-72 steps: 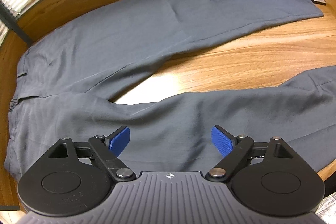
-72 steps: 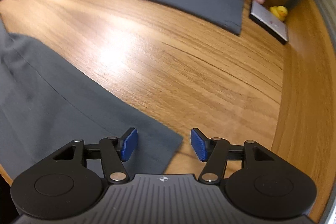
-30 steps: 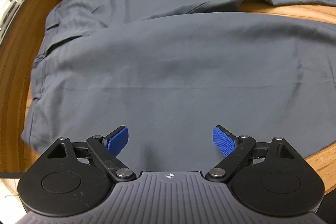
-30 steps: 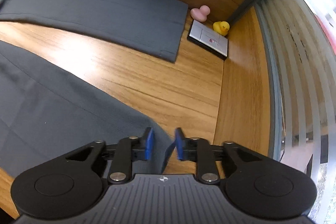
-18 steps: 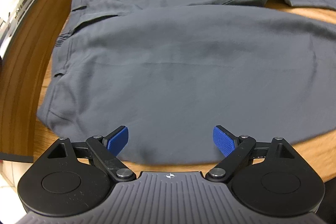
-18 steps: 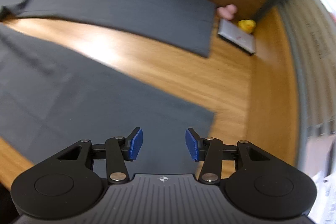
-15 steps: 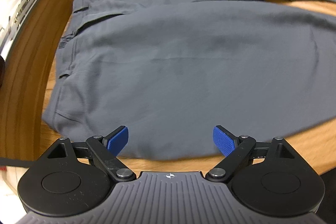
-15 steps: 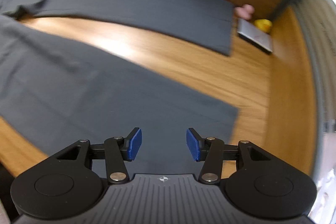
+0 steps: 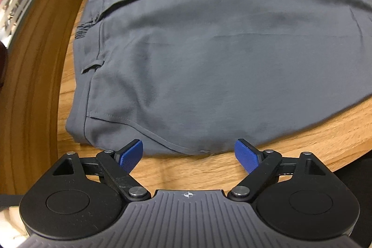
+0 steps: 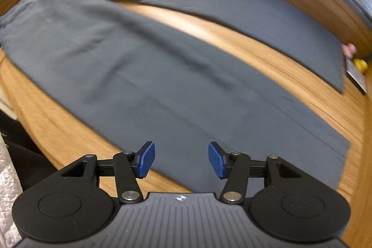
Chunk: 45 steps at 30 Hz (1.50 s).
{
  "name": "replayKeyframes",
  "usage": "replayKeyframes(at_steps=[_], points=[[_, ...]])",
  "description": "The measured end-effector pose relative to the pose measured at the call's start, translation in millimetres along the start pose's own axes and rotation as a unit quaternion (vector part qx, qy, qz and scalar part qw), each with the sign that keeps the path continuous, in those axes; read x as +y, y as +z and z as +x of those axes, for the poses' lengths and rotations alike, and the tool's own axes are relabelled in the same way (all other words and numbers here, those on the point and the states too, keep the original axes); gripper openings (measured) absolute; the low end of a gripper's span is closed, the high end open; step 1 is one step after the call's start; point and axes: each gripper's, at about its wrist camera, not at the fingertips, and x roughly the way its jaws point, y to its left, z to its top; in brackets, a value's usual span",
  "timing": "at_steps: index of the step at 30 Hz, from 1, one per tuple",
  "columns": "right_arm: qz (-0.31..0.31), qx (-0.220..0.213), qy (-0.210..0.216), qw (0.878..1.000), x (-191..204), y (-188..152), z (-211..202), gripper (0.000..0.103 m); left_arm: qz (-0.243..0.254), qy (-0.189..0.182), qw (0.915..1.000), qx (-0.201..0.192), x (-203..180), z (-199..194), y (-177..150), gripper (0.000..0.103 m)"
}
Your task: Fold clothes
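Left wrist view: grey trousers (image 9: 209, 57) lie on the wooden table (image 9: 186, 169); left gripper (image 9: 188, 156) (just narrowing) and right gripper (image 10: 181, 159) (just widening) gape empty.

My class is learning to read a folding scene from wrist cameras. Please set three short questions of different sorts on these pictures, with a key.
1. True or false: the grey trousers lie spread on the wooden table, their two legs apart with bare wood showing between them.
2. Multiple choice. The right gripper is: A) shut on a trouser hem; B) open, holding nothing, above the near leg; C) shut on the yellow toy duck.
3. Fill in: the left gripper is open over the trousers' ____ end, where a belt loop and a pocket seam show.

Key: 1 true; 2 B; 3 waist.
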Motion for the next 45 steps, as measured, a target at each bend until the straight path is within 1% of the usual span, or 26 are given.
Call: replayKeyframes(at_steps=[2,4,6,8,9,10,11,13,15,16,20,22,27,30,32,33,34,35,36,37,41,45], points=[[-0.002,-0.002,0.010,1.000,24.7,7.4,6.2,0.058,0.003,-0.012,0.9999,-0.002,8.8,5.6,2.8,0.077],[-0.004,-0.003,0.015,1.000,39.1,11.6,9.4,0.058,-0.004,-0.022,0.9997,0.007,15.2,13.1,7.3,0.070],[-0.008,-0.005,0.022,1.000,57.6,17.9,14.0,0.058,-0.014,-0.046,0.9988,0.009,20.9,21.3,13.3,0.067],[-0.014,-0.008,0.033,0.999,75.5,24.1,17.8,0.058,-0.015,-0.058,0.9981,0.013,21.8,26.5,16.5,0.060],[-0.017,-0.010,0.038,0.999,84.1,27.0,19.5,0.058,-0.014,-0.063,0.9978,0.016,21.7,29.0,17.8,0.043],[-0.020,-0.012,0.046,0.999,93.7,30.1,21.1,0.058,-0.010,-0.068,0.9975,0.018,20.9,30.6,19.0,0.035],[-0.023,-0.014,0.054,0.998,102.0,32.6,22.1,0.058,-0.004,-0.070,0.9974,0.017,19.0,30.6,19.8,0.032],[-0.031,-0.017,0.064,0.997,114.4,35.7,23.5,0.058,0.013,-0.073,0.9972,0.015,14.9,29.8,21.3,0.014],[-0.041,-0.017,0.070,0.997,126.3,38.8,26.5,0.058,0.023,-0.070,0.9972,0.013,12.6,26.5,21.7,0.006],[-0.044,-0.018,0.072,0.996,131.1,40.5,28.1,0.058,0.024,-0.070,0.9972,0.014,12.9,24.8,21.4,0.005],[-0.047,-0.021,0.072,0.996,140.7,46.8,31.3,0.058,0.016,-0.073,0.9970,0.020,21.0,15.3,15.0,0.004],[-0.046,-0.021,0.073,0.996,141.5,48.9,31.1,0.058,0.018,-0.066,0.9973,0.025,26.7,8.5,5.0,0.004],[-0.039,-0.020,0.068,0.997,139.8,54.4,31.8,0.058,0.014,-0.064,0.9967,0.047,35.9,10.1,-10.4,0.004],[-0.034,-0.015,0.058,0.998,135.9,56.9,34.4,0.058,0.009,-0.067,0.9967,0.044,38.5,6.7,-13.5,0.007],[-0.027,-0.011,0.049,0.998,132.2,59.9,37.5,0.058,-0.003,-0.070,0.9972,0.025,41.5,-2.8,-11.1,0.012],[-0.024,-0.010,0.044,0.999,130.5,61.2,38.3,0.060,-0.009,-0.070,0.9974,0.014,43.1,-7.7,-10.0,0.018],[-0.021,-0.009,0.040,0.999,128.8,62.5,39.1,0.060,-0.014,-0.067,0.9976,-0.001,45.2,-13.8,-8.4,0.032],[-0.018,-0.008,0.036,0.999,127.0,63.1,39.9,0.060,-0.019,-0.062,0.9977,-0.017,46.9,-20.8,-6.5,0.040],[-0.015,-0.007,0.035,0.999,125.0,63.0,40.7,0.060,-0.021,-0.059,0.9977,-0.027,47.7,-24.6,-5.7,0.051],[-0.010,-0.005,0.033,0.999,122.4,63.1,42.2,0.060,-0.021,-0.057,0.9976,-0.032,49.1,-25.5,-4.5,0.053],[0.004,0.010,0.030,0.999,114.8,58.4,51.7,0.060,-0.015,-0.052,0.9978,-0.037,52.8,-17.5,4.9,0.053],[0.007,0.021,0.038,0.999,109.8,46.4,59.4,0.061,-0.012,-0.053,0.9984,-0.017,61.4,8.8,11.5,0.053]])
